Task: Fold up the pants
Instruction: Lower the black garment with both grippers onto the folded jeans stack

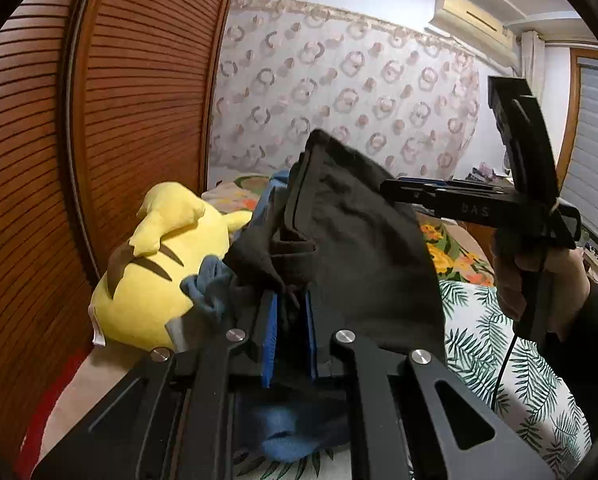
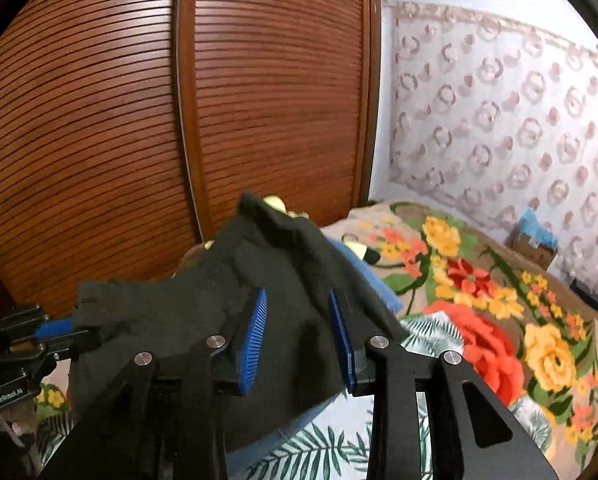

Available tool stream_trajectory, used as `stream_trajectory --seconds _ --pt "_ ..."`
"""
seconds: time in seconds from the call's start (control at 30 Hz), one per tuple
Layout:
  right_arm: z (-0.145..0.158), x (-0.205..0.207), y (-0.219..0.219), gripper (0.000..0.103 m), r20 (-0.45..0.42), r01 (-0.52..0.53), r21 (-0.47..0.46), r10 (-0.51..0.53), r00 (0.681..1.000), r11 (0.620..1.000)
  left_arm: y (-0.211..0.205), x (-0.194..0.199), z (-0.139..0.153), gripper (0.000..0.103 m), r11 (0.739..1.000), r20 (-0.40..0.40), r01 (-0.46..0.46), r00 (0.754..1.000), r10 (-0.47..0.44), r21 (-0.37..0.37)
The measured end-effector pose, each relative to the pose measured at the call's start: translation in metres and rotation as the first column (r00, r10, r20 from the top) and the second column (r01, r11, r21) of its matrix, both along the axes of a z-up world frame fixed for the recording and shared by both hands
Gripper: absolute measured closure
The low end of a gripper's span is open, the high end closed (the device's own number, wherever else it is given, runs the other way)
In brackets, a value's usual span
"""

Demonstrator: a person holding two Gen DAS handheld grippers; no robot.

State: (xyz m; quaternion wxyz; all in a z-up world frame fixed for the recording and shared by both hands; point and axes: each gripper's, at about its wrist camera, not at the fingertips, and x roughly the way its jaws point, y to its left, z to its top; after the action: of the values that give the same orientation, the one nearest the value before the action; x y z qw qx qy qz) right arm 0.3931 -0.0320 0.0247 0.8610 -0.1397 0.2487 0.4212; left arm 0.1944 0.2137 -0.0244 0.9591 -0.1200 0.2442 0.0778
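Black pants (image 1: 339,240) are held up above a bed (image 2: 499,300). The left gripper (image 1: 291,332) is seen with jaws nearly closed, clamped on the fabric. The right gripper (image 2: 299,332) is seen with jaws partly open, cloth draped loosely between them. A yellow plush toy (image 1: 151,280) lies at nine o'clock.

Yellow plush toy (image 2: 277,203) almost wholly hidden behind black pants (image 2: 203,304). Blue garment (image 1: 287,440) mostly covered by pants and gripper body. Small box (image 2: 535,246) by far wall too blurred to identify.
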Motion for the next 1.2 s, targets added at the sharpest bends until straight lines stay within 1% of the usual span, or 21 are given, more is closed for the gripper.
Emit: stream_trajectory --seconds 0.07,0.13,0.2,0.27,0.4,0.53,0.57,0.63,0.7,0.73,0.8,0.83,0.9,0.93,0.97,1.0,1.07,1.1,1.13,1.2 --pt "0.001 0.01 0.005 0.07 0.0 0.016 -0.01 -0.016 1.0 1.0 0.001 0.001 -0.002 0.091 1.0 -0.009 -0.004 1.0 0.004 0.001" --pt "-0.002 0.021 0.011 0.07 -0.022 0.043 -0.005 -0.043 0.999 0.999 0.0 0.001 -0.003 0.091 1.0 -0.016 -0.001 1.0 0.001 0.007" --pt "-0.003 0.025 0.017 0.07 -0.045 0.066 0.006 -0.066 0.997 0.998 -0.001 0.002 -0.002 0.091 1.0 -0.023 -0.002 1.0 0.003 0.021" --pt "-0.002 0.024 0.022 0.07 -0.05 0.086 0.012 -0.085 0.995 0.996 -0.002 0.003 -0.001 0.091 1.0 -0.032 -0.003 0.999 0.004 0.024" --pt "0.001 0.006 0.024 0.07 -0.041 0.087 0.026 -0.086 0.995 0.996 -0.005 0.001 0.002 0.09 0.999 -0.043 -0.002 0.999 0.004 0.041" --pt "0.003 -0.022 0.011 0.07 -0.012 0.094 0.026 -0.094 0.995 0.995 -0.012 -0.004 0.005 0.089 0.997 -0.055 -0.001 0.998 0.005 0.077" --pt "0.003 -0.028 0.007 0.07 -0.011 0.099 0.026 -0.099 0.995 0.995 -0.014 -0.006 0.006 0.087 0.997 -0.057 0.0 0.998 0.005 0.082" --pt "0.006 -0.041 -0.003 0.07 -0.008 0.119 0.034 -0.118 0.993 0.992 -0.018 -0.009 0.008 0.084 0.996 -0.059 0.004 0.998 0.002 0.093" --pt "0.009 -0.055 -0.014 0.07 -0.007 0.137 0.049 -0.137 0.991 0.989 -0.023 -0.014 0.01 0.074 0.995 -0.057 0.013 0.998 -0.007 0.104" --pt "0.009 -0.063 -0.02 0.07 -0.008 0.144 0.056 -0.144 0.99 0.988 -0.026 -0.016 0.012 0.072 0.994 -0.056 0.018 0.998 -0.012 0.106" --pt "0.01 -0.08 -0.032 0.07 -0.007 0.159 0.068 -0.159 0.987 0.985 -0.033 -0.022 0.016 0.058 0.993 -0.048 0.036 0.998 -0.031 0.111" --pt "0.01 -0.088 -0.038 0.07 -0.007 0.168 0.071 -0.168 0.986 0.983 -0.036 -0.025 0.017 0.054 0.992 -0.044 0.041 0.998 -0.036 0.117" --pt "0.011 -0.105 -0.047 0.07 -0.005 0.182 0.072 -0.182 0.983 0.981 -0.044 -0.031 0.021 0.051 0.99 -0.038 0.058 0.998 -0.054 0.13" --pt "0.011 -0.114 -0.052 0.07 0.001 0.19 0.069 -0.19 0.982 0.979 -0.047 -0.032 0.022 0.048 0.989 -0.038 0.065 0.997 -0.061 0.132" --pt "0.012 -0.122 -0.056 0.07 0.006 0.197 0.07 -0.198 0.98 0.978 -0.051 -0.036 0.023 0.039 0.988 -0.034 0.076 0.997 -0.072 0.132" --pt "0.013 -0.13 -0.06 0.07 0.009 0.203 0.071 -0.204 0.979 0.977 -0.054 -0.038 0.024 0.034 0.988 -0.03 0.082 0.996 -0.079 0.132" --pt "0.015 -0.146 -0.068 0.069 0.015 0.217 0.078 -0.219 0.976 0.973 -0.062 -0.044 0.025 0.031 0.984 -0.028 0.103 0.995 -0.1 0.147" --pt "0.015 -0.153 -0.071 0.069 0.019 0.225 0.08 -0.228 0.974 0.971 -0.066 -0.046 0.025 0.027 0.981 -0.031 0.107 0.994 -0.103 0.161" --pt "0.016 -0.162 -0.075 0.069 0.022 0.233 0.083 -0.235 0.972 0.969 -0.069 -0.047 0.025 0.025 0.979 -0.033 0.113 0.993 -0.109 0.167" --pt "0.016 -0.175 -0.082 0.068 0.024 0.245 0.087 -0.248 0.968 0.966 -0.074 -0.05 0.025 0.025 0.978 -0.034 0.134 0.991 -0.131 0.159"
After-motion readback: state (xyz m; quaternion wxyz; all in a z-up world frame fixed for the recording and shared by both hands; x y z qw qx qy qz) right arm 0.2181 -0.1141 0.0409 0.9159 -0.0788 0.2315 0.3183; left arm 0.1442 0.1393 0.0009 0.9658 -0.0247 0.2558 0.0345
